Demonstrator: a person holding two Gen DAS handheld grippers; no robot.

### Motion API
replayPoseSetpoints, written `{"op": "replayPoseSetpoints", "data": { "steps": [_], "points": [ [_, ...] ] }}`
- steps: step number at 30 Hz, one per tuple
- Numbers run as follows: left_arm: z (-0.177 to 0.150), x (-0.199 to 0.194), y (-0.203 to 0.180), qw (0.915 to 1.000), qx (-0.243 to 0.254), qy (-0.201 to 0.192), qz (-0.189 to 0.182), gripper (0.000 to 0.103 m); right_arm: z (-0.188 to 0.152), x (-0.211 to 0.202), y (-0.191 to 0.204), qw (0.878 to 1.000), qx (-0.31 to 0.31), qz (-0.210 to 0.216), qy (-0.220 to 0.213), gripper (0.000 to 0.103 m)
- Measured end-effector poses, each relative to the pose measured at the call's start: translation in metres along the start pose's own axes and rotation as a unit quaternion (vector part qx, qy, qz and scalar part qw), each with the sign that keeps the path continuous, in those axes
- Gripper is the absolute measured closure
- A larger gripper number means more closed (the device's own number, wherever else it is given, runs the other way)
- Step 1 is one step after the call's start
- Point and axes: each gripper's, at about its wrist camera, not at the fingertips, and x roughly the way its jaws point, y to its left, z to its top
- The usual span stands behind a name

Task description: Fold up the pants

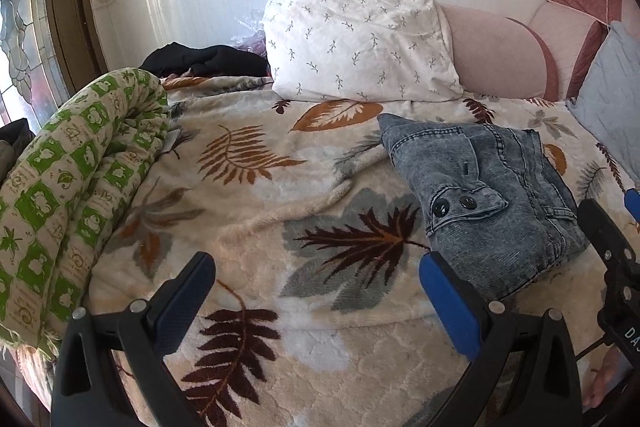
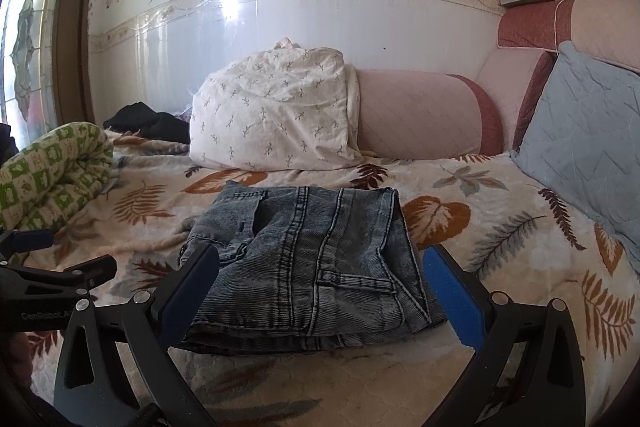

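Holding my right gripper [image 2: 320,291] spread wide, I have its blue pads on either side of the folded pants [image 2: 312,259], gripping nothing. My left gripper [image 1: 316,299] is spread wide too, empty over the leaf-print blanket [image 1: 248,211], with the pants [image 1: 480,195] just beside its right finger. They lie in a compact bundle on the blanket, before the white pillow [image 2: 272,115]. A rolled green quilt [image 1: 72,187] lies along the left edge.

The left claw [image 2: 60,255] body reads "CenRoboLA"; the right claw [image 1: 616,227] shows "DA".
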Motion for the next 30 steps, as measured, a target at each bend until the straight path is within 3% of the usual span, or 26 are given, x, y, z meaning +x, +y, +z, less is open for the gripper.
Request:
{"op": "replayPoseSetpoints", "data": {
  "steps": [30],
  "points": [
    [-0.0047,0.0019,-0.0026,0.9999,0.0,0.01,-0.007,0.0,-0.0053,0.003,0.0078,1.0,-0.008,0.012,0.015,0.0]
  ]
}}
